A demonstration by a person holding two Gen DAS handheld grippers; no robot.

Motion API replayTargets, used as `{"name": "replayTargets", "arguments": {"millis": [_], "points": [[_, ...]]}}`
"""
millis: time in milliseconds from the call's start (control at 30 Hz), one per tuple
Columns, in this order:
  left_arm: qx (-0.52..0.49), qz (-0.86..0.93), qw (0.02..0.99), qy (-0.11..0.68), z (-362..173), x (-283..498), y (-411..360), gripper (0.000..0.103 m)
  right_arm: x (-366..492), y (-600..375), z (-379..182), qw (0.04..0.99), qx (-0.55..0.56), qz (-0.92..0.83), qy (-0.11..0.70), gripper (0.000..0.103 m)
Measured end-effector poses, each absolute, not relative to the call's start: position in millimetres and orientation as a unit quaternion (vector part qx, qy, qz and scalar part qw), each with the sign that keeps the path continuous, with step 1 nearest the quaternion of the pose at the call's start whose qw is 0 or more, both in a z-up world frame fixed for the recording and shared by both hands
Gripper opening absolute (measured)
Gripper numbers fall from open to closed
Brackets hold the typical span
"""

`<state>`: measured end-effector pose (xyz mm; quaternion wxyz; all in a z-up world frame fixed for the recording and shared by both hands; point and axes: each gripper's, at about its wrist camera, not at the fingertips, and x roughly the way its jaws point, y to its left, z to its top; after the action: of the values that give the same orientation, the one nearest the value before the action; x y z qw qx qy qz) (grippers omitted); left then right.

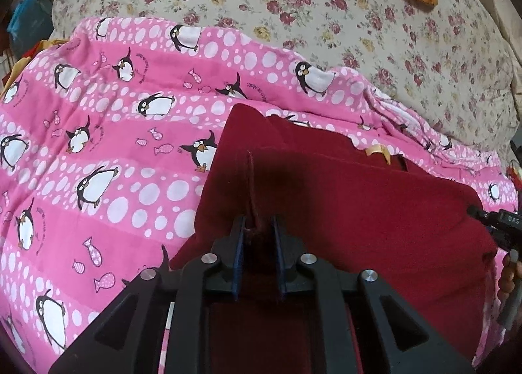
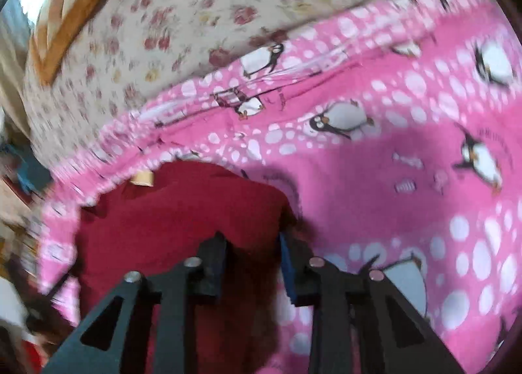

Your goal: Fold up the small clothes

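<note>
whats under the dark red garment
The dark red fleece garment lies on a pink penguin-print sheet, which shows all around it. That sheet overlaps a cream floral bedcover. What lies directly beneath the garment's middle is covered.

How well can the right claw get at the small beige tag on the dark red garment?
Probably yes, once free: the beige tag lies uncovered ahead of the right claw, which seems to have the dark red garment between its fingers.

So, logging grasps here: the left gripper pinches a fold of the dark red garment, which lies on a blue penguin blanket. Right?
Not quite: the penguin blanket is pink, not blue, as the left wrist view shows. The left gripper does pinch a fold of the dark red garment lying on it.
</note>
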<state>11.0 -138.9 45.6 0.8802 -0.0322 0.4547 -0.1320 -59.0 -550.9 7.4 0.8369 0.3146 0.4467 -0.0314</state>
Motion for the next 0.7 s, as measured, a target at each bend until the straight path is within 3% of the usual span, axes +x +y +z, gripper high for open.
{"name": "replayTargets", "arguments": {"millis": [67, 200, 267, 500, 600, 700], "points": [[-0.047, -0.133, 0.880, 0.454, 48.8, 8.6, -135.9, 0.000, -65.6, -554.2, 12.1, 0.826, 0.339, -0.031, 0.449, 0.042], [-0.073, -0.145, 0.883, 0.440, 58.8, -0.4, -131.9, 0.000, -87.3, -544.1, 35.8, 0.839, 0.315, -0.022, 0.443, 0.044], [-0.071, -0.148, 0.886, 0.434, 62.3, -4.4, -134.1, 0.000, -95.5, -530.9, 43.6, 0.847, 0.289, -0.017, 0.446, 0.053], [-0.047, -0.153, 0.890, 0.427, 66.0, -15.2, -144.9, 0.002, -115.5, -486.5, 20.0, 0.831, 0.183, -0.013, 0.526, 0.053], [-0.039, -0.163, 0.888, 0.429, 67.4, -24.2, -154.0, 0.010, -120.1, -480.6, 30.7, 0.840, 0.158, -0.016, 0.518, 0.053], [-0.048, -0.191, 0.875, 0.443, 70.4, -35.4, -169.2, 0.011, -123.5, -492.6, 50.2, 0.851, 0.179, -0.011, 0.493, 0.055]]}}
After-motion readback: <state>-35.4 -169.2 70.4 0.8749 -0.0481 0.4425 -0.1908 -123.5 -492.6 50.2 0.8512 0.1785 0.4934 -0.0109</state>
